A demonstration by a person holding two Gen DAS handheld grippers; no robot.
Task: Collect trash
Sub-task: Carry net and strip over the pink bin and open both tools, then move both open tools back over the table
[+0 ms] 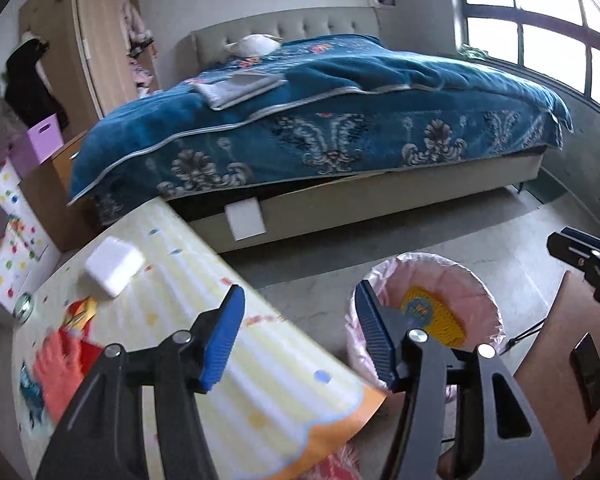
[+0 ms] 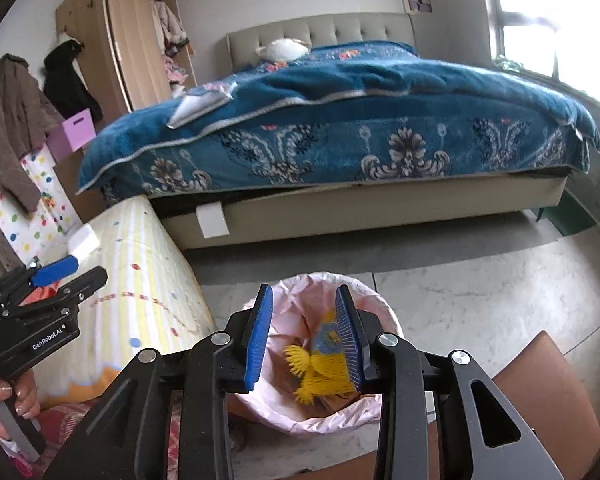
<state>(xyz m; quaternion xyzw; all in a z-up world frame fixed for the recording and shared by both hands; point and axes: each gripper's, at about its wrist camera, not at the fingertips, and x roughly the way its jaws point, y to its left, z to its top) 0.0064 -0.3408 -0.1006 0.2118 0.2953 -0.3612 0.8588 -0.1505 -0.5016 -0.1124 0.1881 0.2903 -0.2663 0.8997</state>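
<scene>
A round bin with a pink liner [image 1: 476, 268] [image 2: 292, 286] stands on the floor by the table. A yellow and blue wrapper [image 1: 432, 312] [image 2: 320, 376] lies inside it. My right gripper [image 2: 304, 334] is open and empty, right above the bin's mouth. My left gripper [image 1: 296, 336] is open and empty, over the edge of the yellow striped table [image 1: 204, 280] [image 2: 148, 264], left of the bin. On the table lie a white foam block [image 1: 114, 266] [image 2: 84, 242] and orange-red trash [image 1: 64, 364].
A bed with a blue patterned blanket [image 1: 320, 120] stands behind table and bin. A wardrobe [image 1: 88, 40], hanging clothes and a purple box [image 1: 44, 140] are at the left. A brown chair [image 2: 548, 396] is at the lower right. Grey floor lies beyond the bin.
</scene>
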